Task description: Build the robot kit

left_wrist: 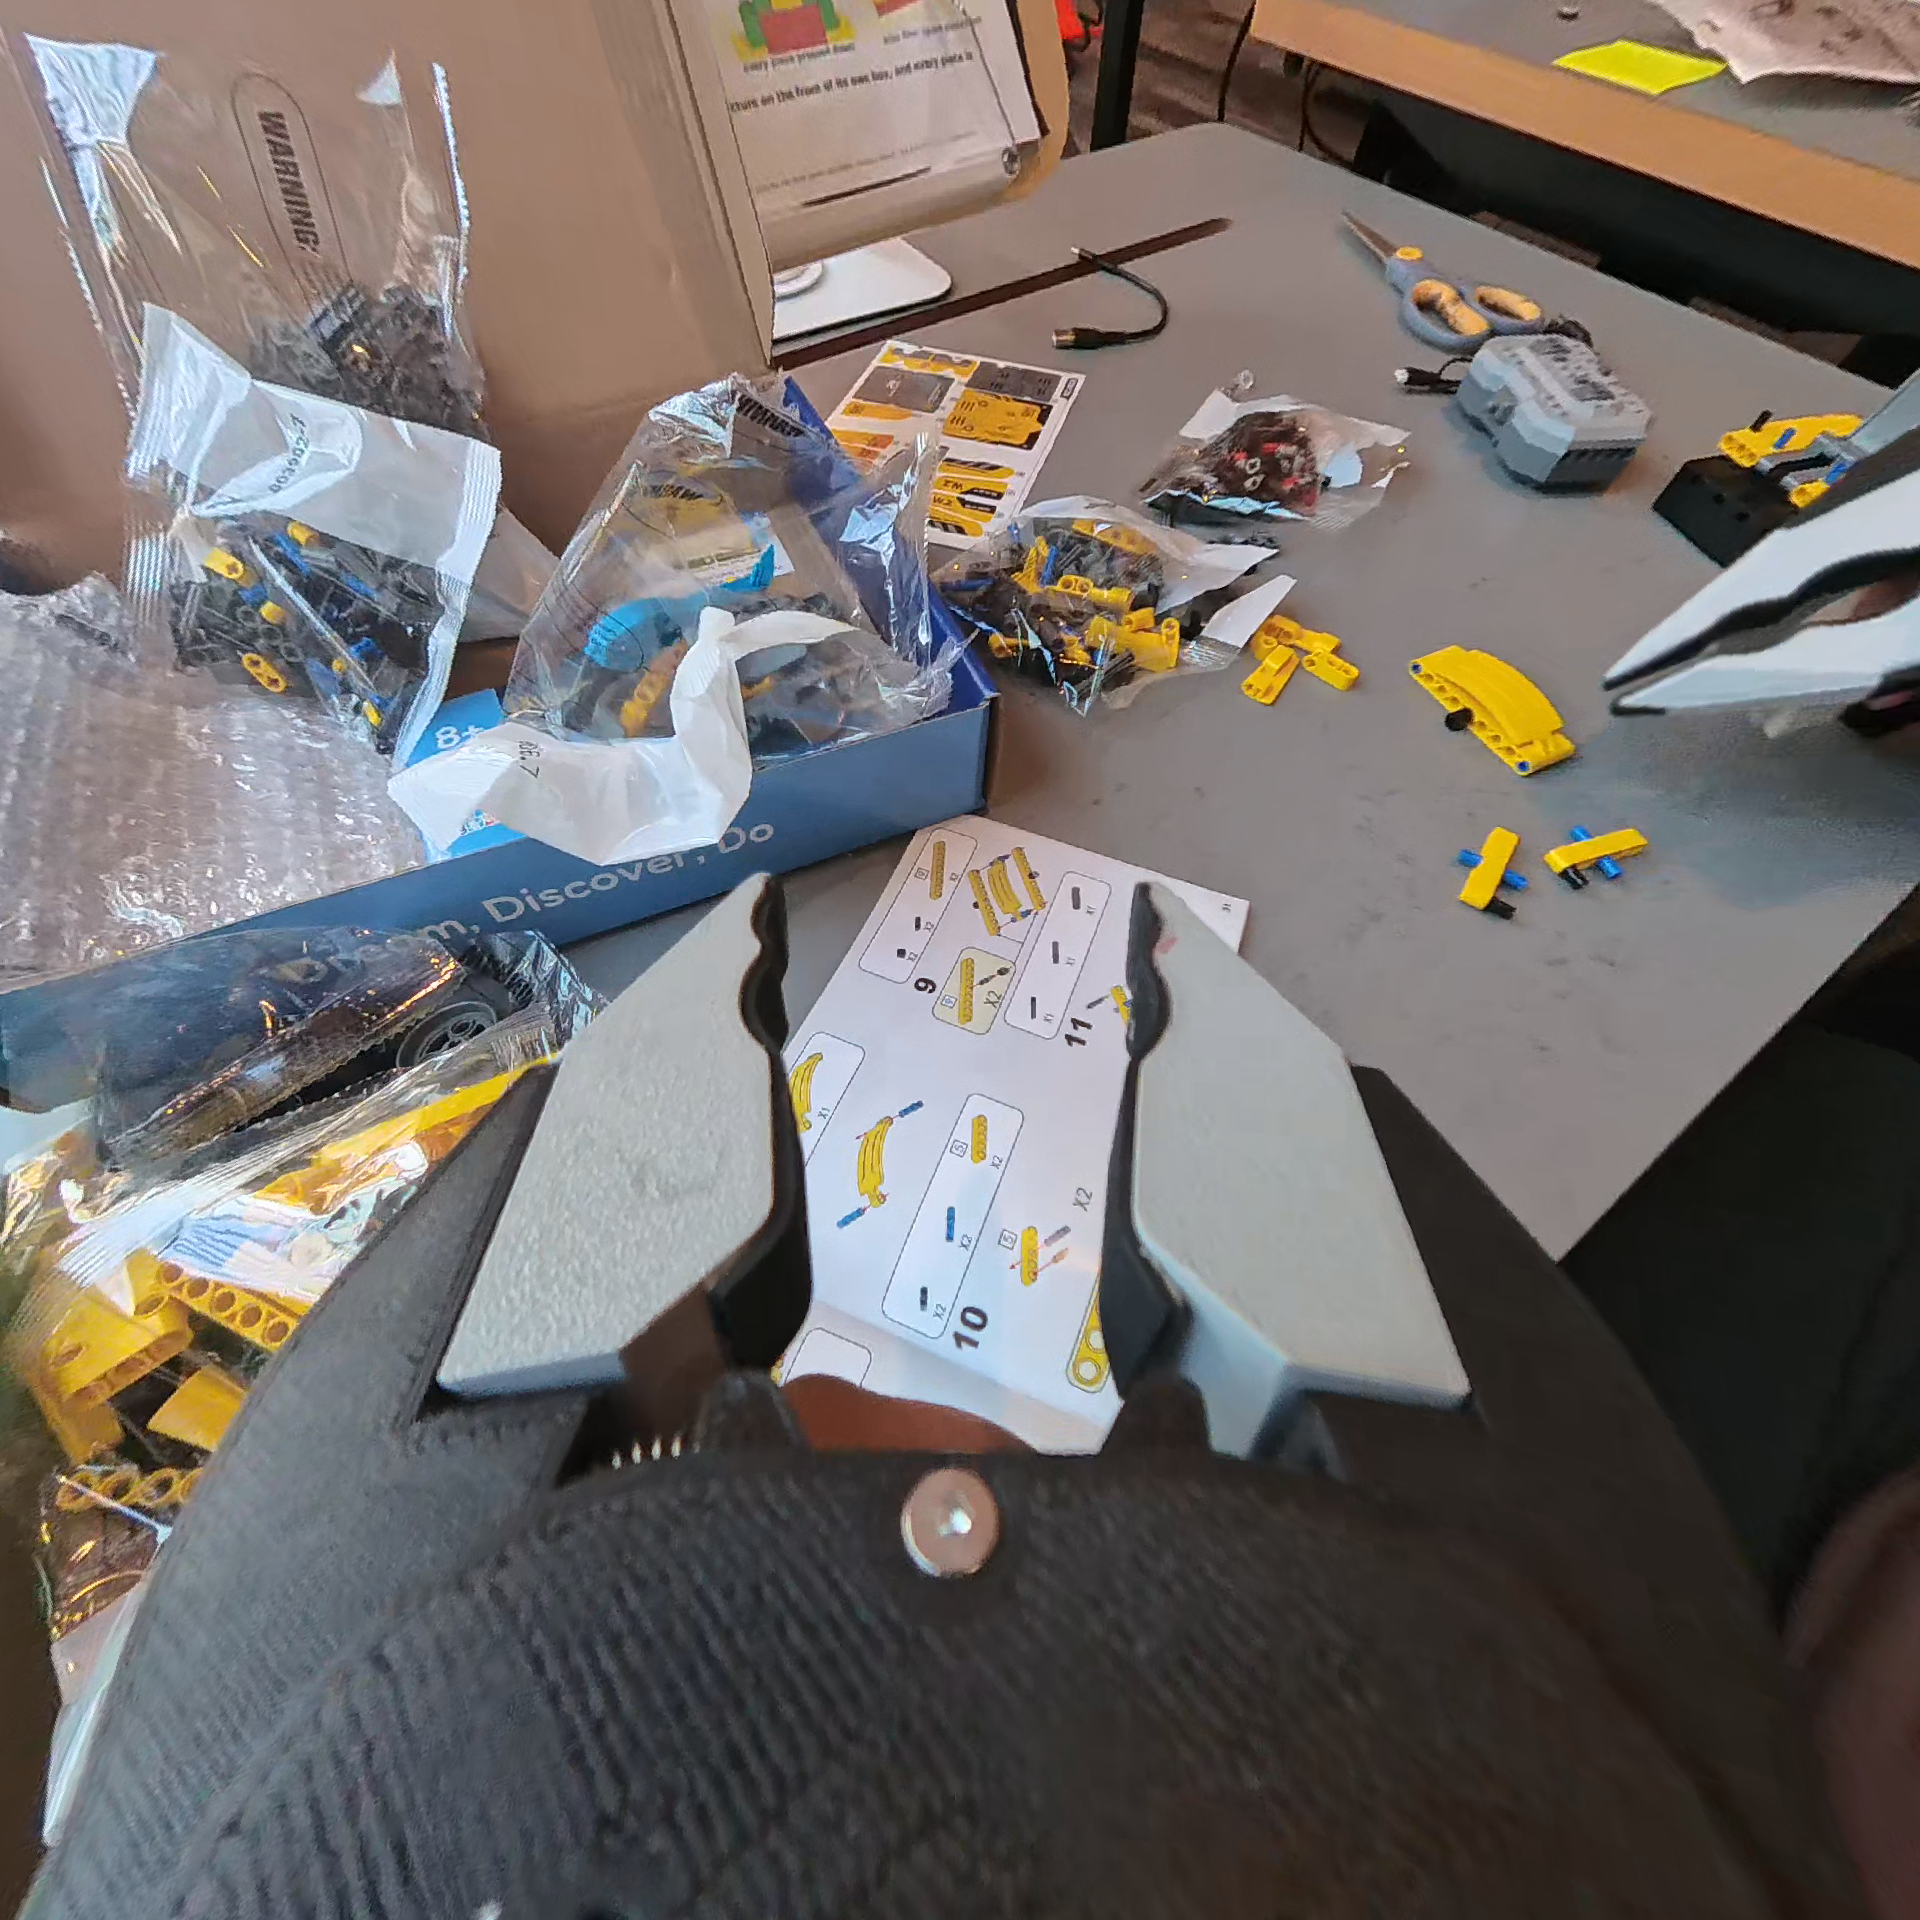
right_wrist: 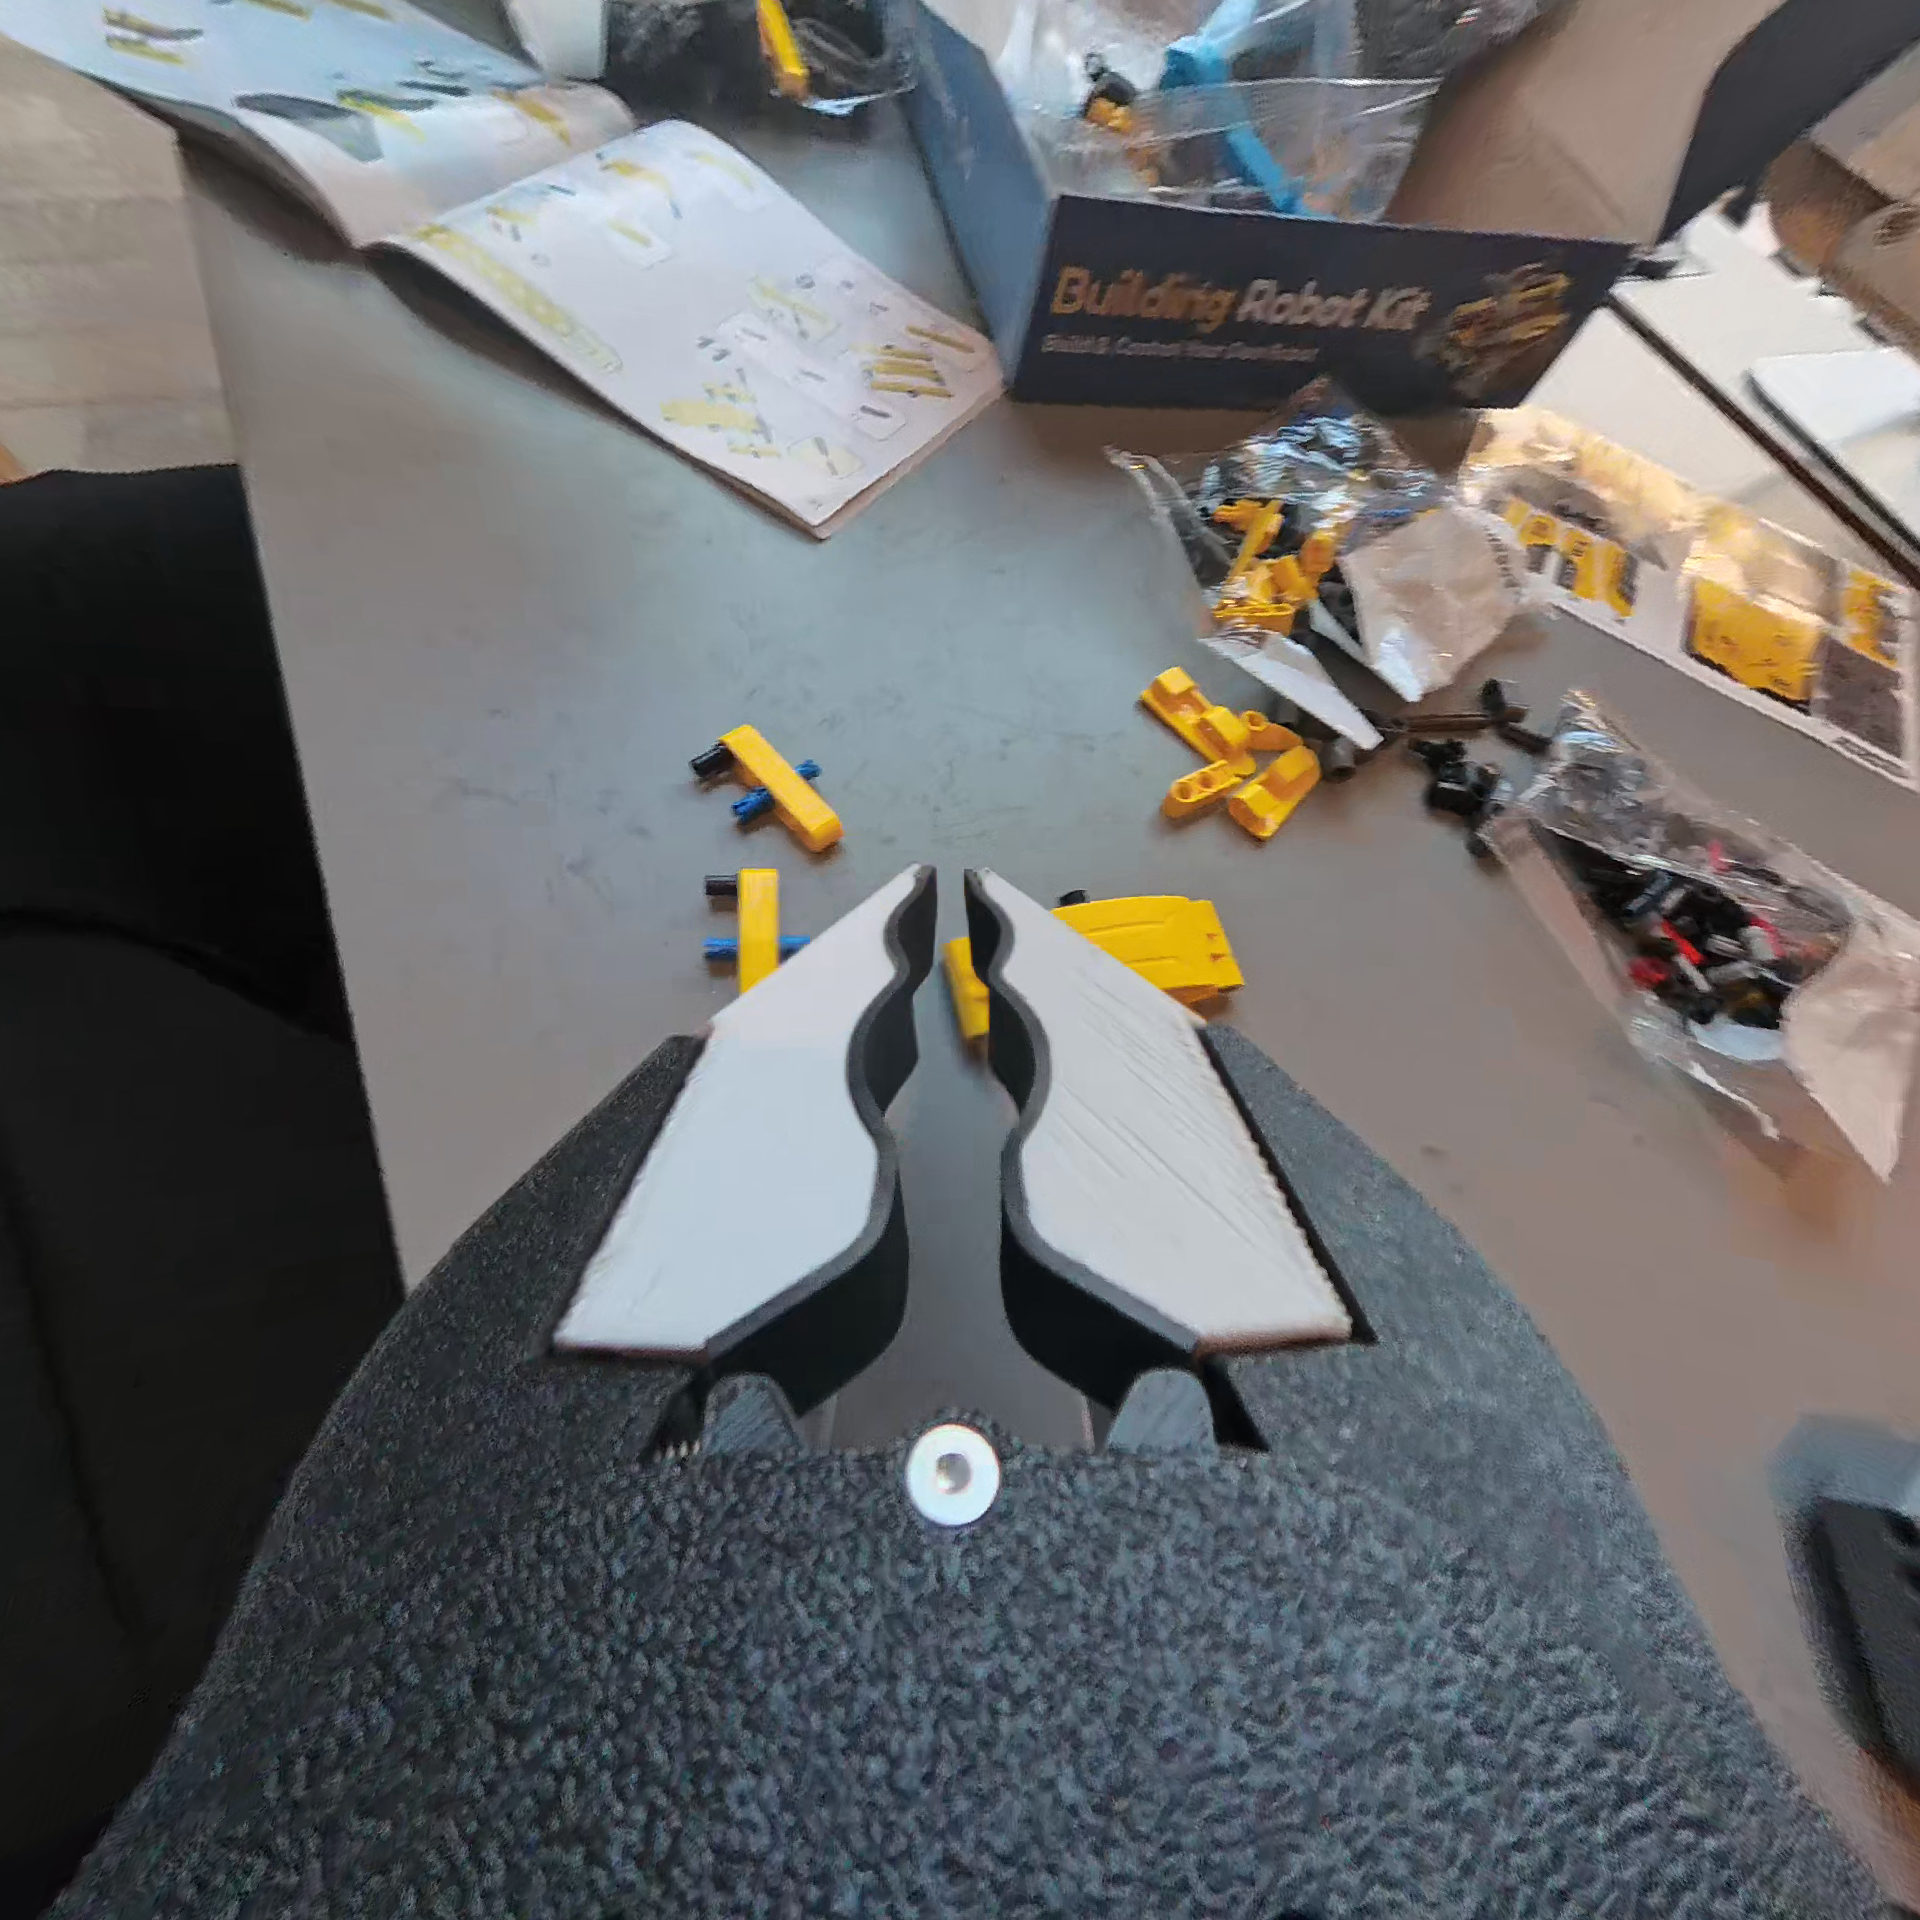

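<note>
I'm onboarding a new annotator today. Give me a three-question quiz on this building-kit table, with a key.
1. True or false: the left claw hovers open over the instruction booklet.
2. Which lies nearest the right claw? A) scissors B) curved yellow panel C) sticker sheet
3. Fill in: beside the scissors sits a grey ____ box with a cable.

Key: 1 true; 2 B; 3 battery (judged by its look).
</note>
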Motion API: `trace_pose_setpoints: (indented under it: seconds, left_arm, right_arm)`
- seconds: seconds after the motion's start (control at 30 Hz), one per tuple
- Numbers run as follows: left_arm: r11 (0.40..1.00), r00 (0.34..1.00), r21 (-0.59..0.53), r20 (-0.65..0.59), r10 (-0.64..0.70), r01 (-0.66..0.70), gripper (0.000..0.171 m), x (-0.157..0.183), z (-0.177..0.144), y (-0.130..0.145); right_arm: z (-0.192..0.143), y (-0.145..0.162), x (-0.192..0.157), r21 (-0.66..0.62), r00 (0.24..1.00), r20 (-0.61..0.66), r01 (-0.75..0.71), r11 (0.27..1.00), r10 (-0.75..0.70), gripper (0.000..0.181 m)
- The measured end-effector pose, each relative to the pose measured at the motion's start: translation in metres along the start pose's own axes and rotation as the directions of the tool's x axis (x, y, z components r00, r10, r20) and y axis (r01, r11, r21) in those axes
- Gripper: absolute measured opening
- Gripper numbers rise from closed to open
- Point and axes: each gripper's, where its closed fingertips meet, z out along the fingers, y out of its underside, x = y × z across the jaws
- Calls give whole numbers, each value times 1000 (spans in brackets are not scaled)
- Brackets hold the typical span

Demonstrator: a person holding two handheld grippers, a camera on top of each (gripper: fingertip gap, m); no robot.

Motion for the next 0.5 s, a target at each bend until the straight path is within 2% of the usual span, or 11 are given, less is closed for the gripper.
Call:
trace_pose_setpoints:
  seconds: [0.17,0.2,0.27,0.33,0.4,0.5]
  left_arm:
    - [1000,1000,-2,8,-23,23,64,-1,3,1]
    - [1000,1000,-4,15,-25,25,64,-2,4,1]
    - [999,998,-10,49,-35,36,52,-7,5,2]
    - [999,997,-24,70,-38,39,50,-9,7,4]
    - [999,997,-32,74,-34,37,38,-9,8,5]
    - [998,996,-48,81,-31,35,32,-8,9,7]
  right_arm:
    - [-12,6,51,-28,955,-295,-21,999,12,0]
    - [-14,7,55,-23,950,-312,-44,999,34,0]
    - [-16,10,62,-8,941,-330,-77,997,70,1]
    - [-17,17,69,-26,929,-357,-113,993,97,1]
    - [-15,23,71,-40,928,-355,-138,990,115,1]
    - [-10,32,73,-73,925,-359,-162,984,125,1]
